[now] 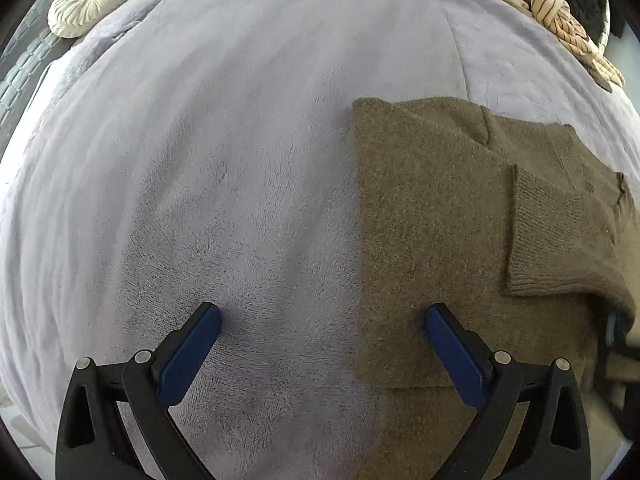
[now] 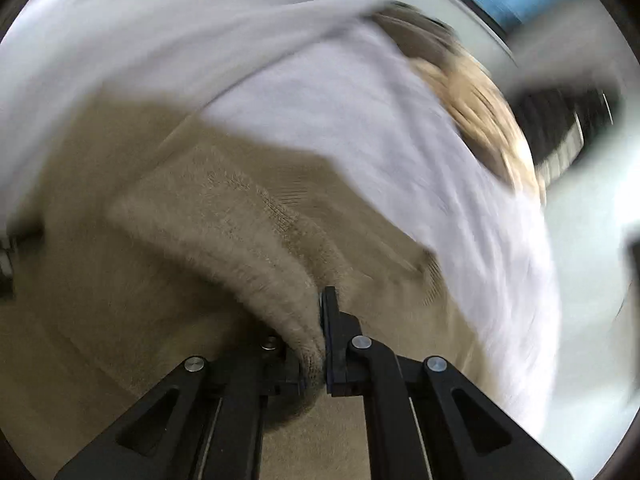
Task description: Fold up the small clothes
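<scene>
Your left tongs (image 1: 322, 322) stand wide with nothing between them, pointing down at the lilac fleece blanket (image 1: 208, 168); one blue pad hangs over bare blanket, the other over the left edge of the olive knit sweater (image 1: 432, 216). The sweater lies partly folded on the blanket, on the right of the left wrist view, with a ribbed cuff (image 1: 560, 240) laid across its body.

Your right tongs (image 2: 316, 320) are pinched narrow on a bunched fold of that same sweater (image 2: 224, 216), the knit squeezed between the two fingers and rising in a ridge toward the upper left. That view is badly blurred, so fine detail is lost.

Around you: a round pleated cream cushion (image 1: 89, 2) sits well apart at the far left edge of the blanket, and a heap of tan striped clothes (image 1: 560, 24) lies at the far right corner, beside something dark that you cannot make out. Nothing lies between your left tongs and the sweater's edge
</scene>
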`<action>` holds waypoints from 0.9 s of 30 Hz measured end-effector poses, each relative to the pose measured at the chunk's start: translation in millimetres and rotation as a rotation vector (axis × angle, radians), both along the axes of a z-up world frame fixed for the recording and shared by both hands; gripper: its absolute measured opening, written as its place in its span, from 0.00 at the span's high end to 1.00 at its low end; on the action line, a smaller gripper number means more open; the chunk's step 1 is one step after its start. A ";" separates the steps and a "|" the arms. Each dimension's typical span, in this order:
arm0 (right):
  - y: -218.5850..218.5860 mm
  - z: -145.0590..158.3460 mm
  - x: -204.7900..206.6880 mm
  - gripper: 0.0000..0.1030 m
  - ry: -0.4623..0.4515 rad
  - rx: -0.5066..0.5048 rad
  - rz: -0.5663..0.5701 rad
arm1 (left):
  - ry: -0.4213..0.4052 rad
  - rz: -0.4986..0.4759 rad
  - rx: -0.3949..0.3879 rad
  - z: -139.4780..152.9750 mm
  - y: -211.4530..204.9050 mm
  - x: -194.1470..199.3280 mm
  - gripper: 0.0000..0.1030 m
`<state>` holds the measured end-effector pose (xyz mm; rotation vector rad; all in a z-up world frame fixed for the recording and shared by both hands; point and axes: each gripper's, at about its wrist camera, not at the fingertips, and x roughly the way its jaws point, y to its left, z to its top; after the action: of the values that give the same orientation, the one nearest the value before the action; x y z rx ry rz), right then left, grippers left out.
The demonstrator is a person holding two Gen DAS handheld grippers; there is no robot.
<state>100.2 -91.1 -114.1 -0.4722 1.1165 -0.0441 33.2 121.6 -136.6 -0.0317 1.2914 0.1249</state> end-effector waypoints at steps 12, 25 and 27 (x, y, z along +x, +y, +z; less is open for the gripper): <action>-217.7 -30.6 -92.6 0.50 -0.012 1.057 -0.931 | -0.010 -0.043 0.025 -1.9 -24.7 -4.5 0.01; -213.9 -0.1 -66.9 0.92 0.018 0.727 -0.756 | -0.041 -0.072 0.038 30.4 -45.2 10.7 0.01; -215.0 -7.6 -70.5 0.92 0.065 0.666 -0.766 | -0.036 -0.105 0.059 26.5 -55.9 8.6 0.01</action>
<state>29.8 -306.1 -121.8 0.5649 1.2423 -0.3153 41.8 65.7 -110.2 0.0838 1.2506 0.0723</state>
